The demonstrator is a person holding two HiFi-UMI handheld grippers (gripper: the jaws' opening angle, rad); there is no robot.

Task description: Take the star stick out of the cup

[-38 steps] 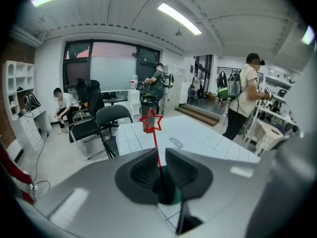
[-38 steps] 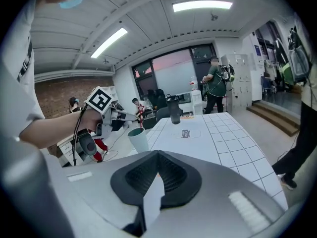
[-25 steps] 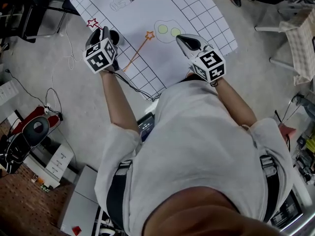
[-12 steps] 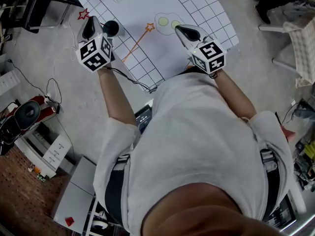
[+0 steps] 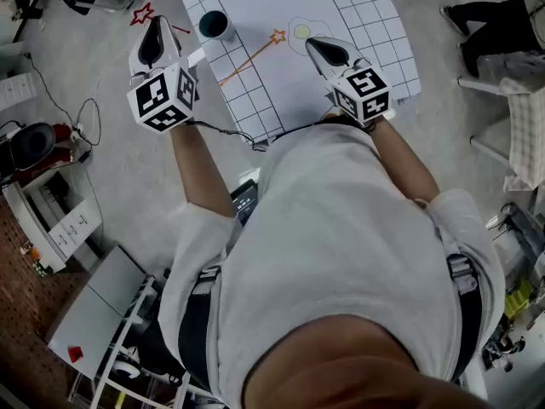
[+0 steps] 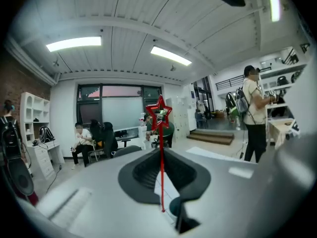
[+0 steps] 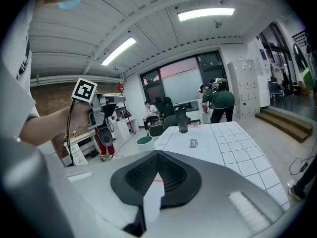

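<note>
Jaws just closed on the star stick (image 6: 161, 148), the left hand-held gripper (image 5: 157, 25) holds it clear, left of the cup (image 5: 213, 25) on the table (image 5: 362, 11). The right hand-held gripper (image 5: 317, 46) hangs closed and empty. Setting the stick down seems next.

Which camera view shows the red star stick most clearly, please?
The left gripper view: the red star stick stands upright and full length, clamped in the left gripper's shut jaws. The head view shows only its small star; the right gripper view shows barely a red speck.
</note>
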